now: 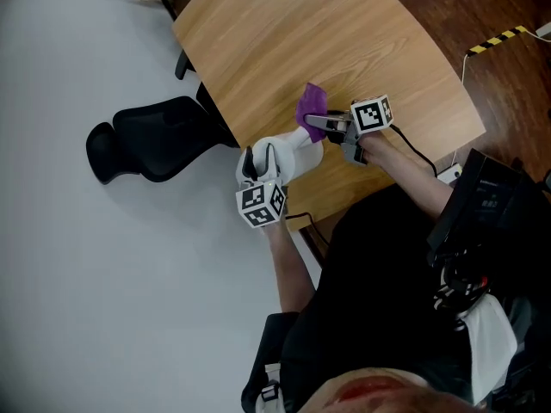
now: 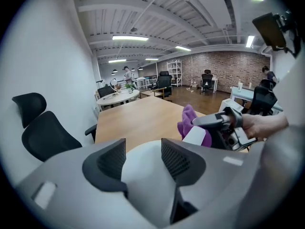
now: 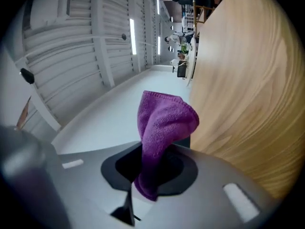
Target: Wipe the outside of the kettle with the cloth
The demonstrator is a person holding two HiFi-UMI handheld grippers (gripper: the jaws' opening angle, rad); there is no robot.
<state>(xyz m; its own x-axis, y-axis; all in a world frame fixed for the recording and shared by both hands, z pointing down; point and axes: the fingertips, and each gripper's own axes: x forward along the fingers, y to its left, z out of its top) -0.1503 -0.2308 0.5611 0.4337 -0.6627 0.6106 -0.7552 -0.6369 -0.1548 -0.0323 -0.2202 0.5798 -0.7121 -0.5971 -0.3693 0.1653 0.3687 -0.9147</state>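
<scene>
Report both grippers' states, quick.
Left gripper: closed on the white kettle.
Right gripper: closed on the purple cloth.

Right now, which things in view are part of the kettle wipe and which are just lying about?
In the job:
kettle, clamped in the left gripper
purple cloth, pinched in the right gripper

Just lying about:
black office chair
wooden table
yellow-black floor tape
</scene>
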